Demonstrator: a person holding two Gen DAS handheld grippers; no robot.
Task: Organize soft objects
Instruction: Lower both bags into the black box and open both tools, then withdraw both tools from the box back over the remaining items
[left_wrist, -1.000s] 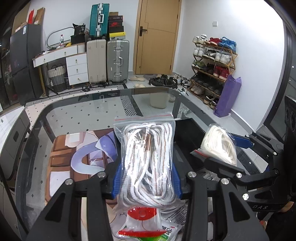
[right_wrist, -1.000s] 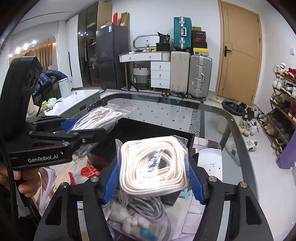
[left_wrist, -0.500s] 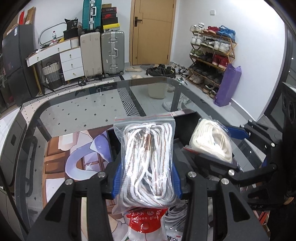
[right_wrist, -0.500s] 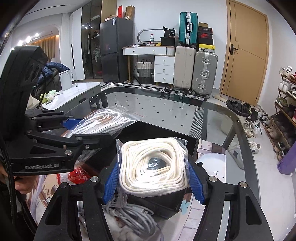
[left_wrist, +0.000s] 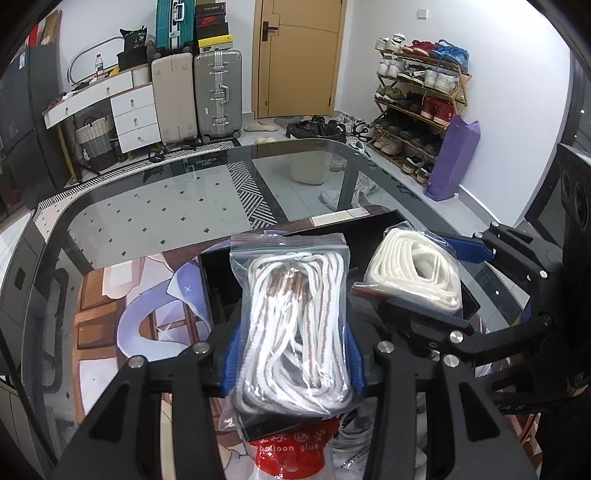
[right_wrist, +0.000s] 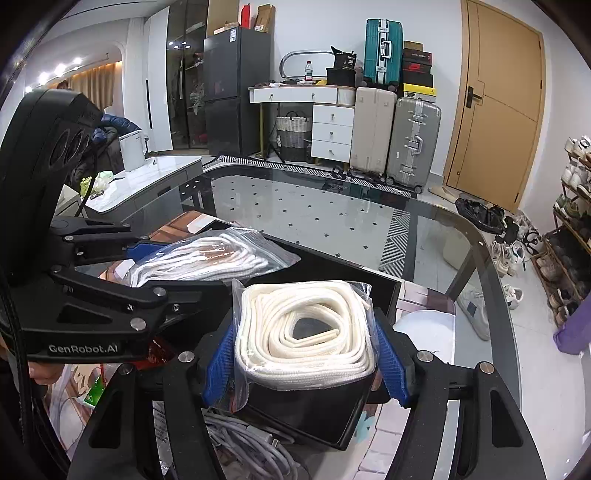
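Left gripper (left_wrist: 293, 363): jaws clamped on bag of striped cord (left_wrist: 295, 317), held over black tray (left_wrist: 373, 229) on glass bench (left_wrist: 155, 206). Right gripper (right_wrist: 304, 363): jaws clamped on bag of cream rope (right_wrist: 304, 332), also above tray. Both bags likely light, soft, squashy; plastic film slippery, may slide. Best hold: across thick middle of coil, not at loose zip edge.

Both views ride the handheld tools, looking forward and downward along the jaws, close over the glass tabletop (left_wrist: 147, 206). The left wrist view faces the door (left_wrist: 299, 55) and shoe rack (left_wrist: 417, 99); the right wrist view faces the suitcases (right_wrist: 395, 133) and door. Each shows the other tool at its side, and both share the black tray (right_wrist: 384, 280).
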